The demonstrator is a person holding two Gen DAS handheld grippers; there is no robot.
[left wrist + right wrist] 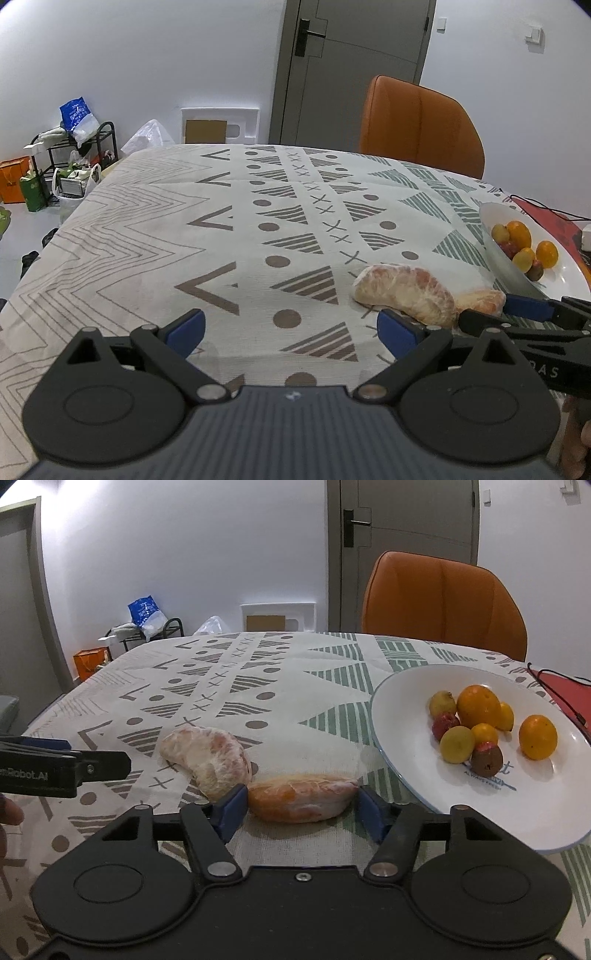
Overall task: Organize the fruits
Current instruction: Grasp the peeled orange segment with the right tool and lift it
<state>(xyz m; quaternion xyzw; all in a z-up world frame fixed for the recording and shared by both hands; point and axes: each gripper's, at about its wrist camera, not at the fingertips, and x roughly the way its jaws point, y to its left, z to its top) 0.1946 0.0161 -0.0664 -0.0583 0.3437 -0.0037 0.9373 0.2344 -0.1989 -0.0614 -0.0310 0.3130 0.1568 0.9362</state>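
Observation:
Two peeled citrus segments lie on the patterned tablecloth. My right gripper (301, 806) has its blue pads pressed on both ends of the nearer, orange-tinged segment (301, 799), which still rests on the cloth. The paler, larger segment (210, 755) lies just left of and behind it, touching the left pad. To its right, a white plate (402, 705) holds oranges (478, 705) and several small yellow and red fruits. My left gripper (291, 328) stands open over bare cloth, left of the pale segment (402, 291), with nothing between its fingers.
An orange chair (443, 602) stands at the table's far side. A red mat with a black cable (554, 690) lies behind the plate. A shelf with bags (74, 155) stands on the floor beyond the table's left edge.

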